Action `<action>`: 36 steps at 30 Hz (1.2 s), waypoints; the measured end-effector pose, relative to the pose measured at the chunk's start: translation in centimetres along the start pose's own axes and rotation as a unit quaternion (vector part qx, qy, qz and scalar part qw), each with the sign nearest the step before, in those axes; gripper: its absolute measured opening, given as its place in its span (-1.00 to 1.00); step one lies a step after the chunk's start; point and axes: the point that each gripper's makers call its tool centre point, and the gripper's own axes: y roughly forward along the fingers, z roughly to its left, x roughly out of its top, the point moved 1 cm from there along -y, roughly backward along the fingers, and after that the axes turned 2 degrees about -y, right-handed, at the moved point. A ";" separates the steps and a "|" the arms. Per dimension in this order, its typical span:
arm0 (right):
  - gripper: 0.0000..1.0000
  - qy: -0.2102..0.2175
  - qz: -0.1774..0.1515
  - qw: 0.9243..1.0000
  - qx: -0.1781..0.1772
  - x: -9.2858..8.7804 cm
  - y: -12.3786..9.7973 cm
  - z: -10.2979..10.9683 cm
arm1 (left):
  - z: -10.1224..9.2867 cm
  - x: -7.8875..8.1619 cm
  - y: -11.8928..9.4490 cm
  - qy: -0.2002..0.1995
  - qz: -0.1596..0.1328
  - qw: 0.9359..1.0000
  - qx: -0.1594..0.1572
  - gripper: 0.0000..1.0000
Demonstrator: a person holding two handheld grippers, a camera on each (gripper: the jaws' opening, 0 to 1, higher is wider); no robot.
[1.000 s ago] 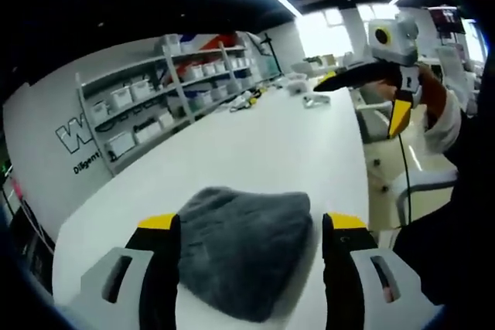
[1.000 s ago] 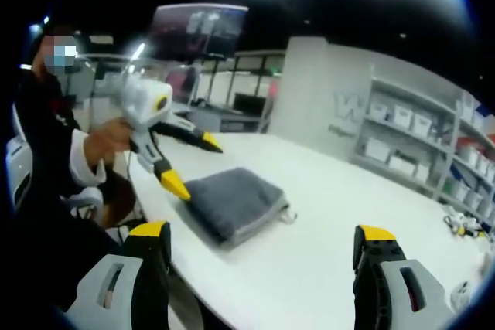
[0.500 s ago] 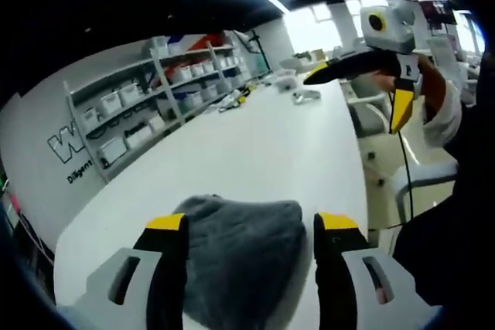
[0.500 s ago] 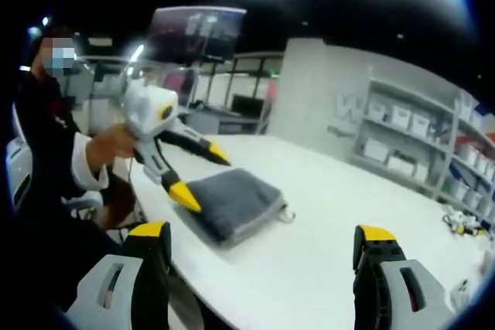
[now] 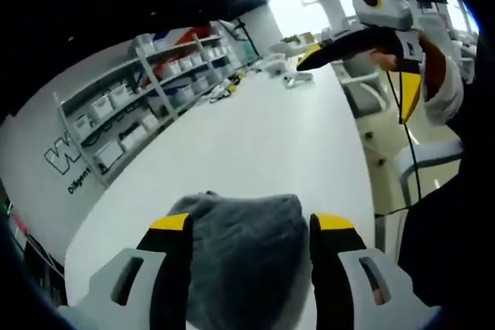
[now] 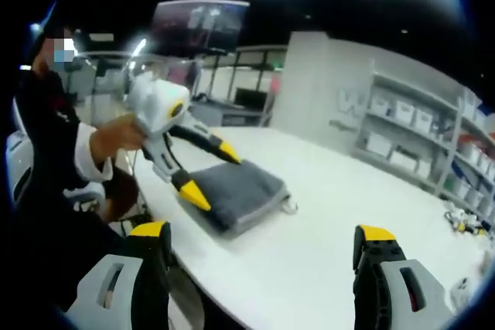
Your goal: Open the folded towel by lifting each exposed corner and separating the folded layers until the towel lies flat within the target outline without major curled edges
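A folded grey towel (image 5: 241, 249) lies near the end of a white table (image 5: 271, 137). My left gripper (image 5: 251, 226) is open, with one yellow-tipped jaw on each side of the towel's near part. In the right gripper view that left gripper (image 6: 210, 174), held by a person's hand, reaches over the edge of the towel (image 6: 244, 189), one jaw above it and one at its side. My right gripper (image 6: 263, 231) stands open with nothing between its jaws, well back from the towel. It hangs high over the table's side in the left gripper view, as the right gripper (image 5: 360, 75).
Shelves with white bins (image 5: 147, 90) line the wall past the table's far side. Small objects (image 5: 286, 75) lie at the table's far end. A white chair (image 5: 418, 168) and the person's body stand beside the table's edge. Bare tabletop (image 6: 325, 222) stretches beyond the towel.
The left gripper has moved forward and lower over the towel, so its jaws now straddle it. The right gripper has stayed open and almost still.
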 end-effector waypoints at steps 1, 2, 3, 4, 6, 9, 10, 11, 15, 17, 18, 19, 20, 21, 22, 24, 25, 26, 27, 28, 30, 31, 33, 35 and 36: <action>0.99 0.001 -0.001 1.000 -0.002 0.1 0.0 -0.1 | 0.1 0.0 0.0 0.001 0.002 1.000 0.001 0.20; 0.99 0.001 -0.002 1.000 -0.003 0.1 0.0 -0.1 | 0.1 0.0 0.0 0.001 0.003 1.000 0.001 0.19; 0.99 0.001 -0.004 1.000 -0.007 0.3 0.0 -0.1 | 0.0 0.0 0.0 0.001 0.002 1.000 -0.001 0.19; 0.99 0.000 -0.005 1.000 -0.008 0.4 0.0 -0.1 | -0.1 0.0 0.1 -0.001 0.002 1.000 -0.005 0.18; 0.99 -0.002 -0.008 1.000 -0.007 0.7 0.1 0.0 | -0.4 -0.1 0.2 -0.003 0.006 1.000 -0.012 0.18; 0.99 0.001 -0.015 1.000 -0.003 1.1 0.3 0.3 | -0.7 -0.2 0.5 -0.007 0.011 1.000 -0.022 0.20; 0.99 0.001 -0.014 1.000 -0.002 1.1 0.3 0.4 | -0.7 -0.2 0.6 -0.009 0.011 1.000 -0.022 0.24; 0.99 0.000 -0.013 1.000 -0.003 1.1 0.4 0.4 | -0.7 -0.2 0.6 -0.009 0.009 1.000 -0.023 0.27; 0.99 0.000 -0.015 1.000 -0.003 1.2 0.4 0.5 | -0.9 -0.2 0.9 -0.007 0.006 1.000 -0.024 0.27; 0.99 -0.001 -0.013 1.000 -0.002 1.2 0.5 0.5 | -1.0 -0.3 1.2 -0.010 0.004 1.000 -0.025 0.32; 0.99 -0.003 -0.013 1.000 -0.002 1.2 0.6 0.6 | -1.2 -0.3 1.4 -0.011 0.004 1.000 -0.024 0.35; 0.99 -0.003 -0.013 1.000 -0.002 1.2 0.6 0.6 | -1.3 -0.4 1.5 -0.007 0.004 1.000 -0.025 0.34; 0.99 -0.002 -0.013 1.000 -0.001 1.1 0.6 0.6 | -1.5 -0.4 1.7 -0.001 0.004 1.000 -0.025 0.34; 0.99 -0.002 -0.014 1.000 0.000 1.1 0.6 0.6 | -1.5 -0.3 1.8 0.002 0.002 1.000 -0.023 0.34; 0.99 -0.002 -0.014 1.000 0.001 1.1 0.6 0.6 | -1.4 -0.3 1.9 0.005 0.001 1.000 -0.020 0.32; 0.99 -0.003 -0.012 1.000 0.001 0.9 0.5 0.6 | -1.4 -0.2 1.9 0.014 -0.003 1.000 -0.017 0.27; 0.99 -0.003 -0.012 1.000 0.000 0.9 0.4 0.6 | -1.4 -0.1 1.9 0.017 -0.005 1.000 -0.017 0.25; 0.99 -0.002 -0.014 1.000 -0.001 1.0 0.3 0.5 | -1.6 0.0 2.0 0.023 -0.008 1.000 -0.018 0.23; 0.99 -0.002 -0.015 1.000 -0.001 1.0 0.3 0.4 | -1.6 -0.1 2.2 0.033 -0.008 0.999 -0.020 0.20; 0.99 -0.001 -0.017 1.000 -0.001 1.1 0.2 0.4 | -1.7 0.0 2.3 0.041 -0.007 0.999 -0.020 0.18; 0.99 -0.001 -0.018 1.000 0.000 1.1 0.2 0.3 | -1.9 0.0 2.5 0.051 -0.008 0.998 -0.020 0.12; 0.99 -0.001 -0.017 1.000 0.000 1.0 0.3 0.3 | -2.0 0.1 2.6 0.055 -0.009 0.998 -0.021 0.06; 0.99 -0.001 -0.016 1.000 0.000 0.9 0.4 0.4 | -2.3 0.3 3.1 0.062 -0.014 0.998 -0.025 -0.08; 0.99 -0.002 -0.015 1.000 0.001 0.9 0.4 0.4 | -2.8 0.4 3.4 0.067 -0.014 0.997 -0.028 -0.16; 0.99 -0.001 -0.016 1.000 0.001 1.0 0.4 0.4 | -2.9 0.5 3.5 0.072 -0.018 0.997 -0.022 -0.19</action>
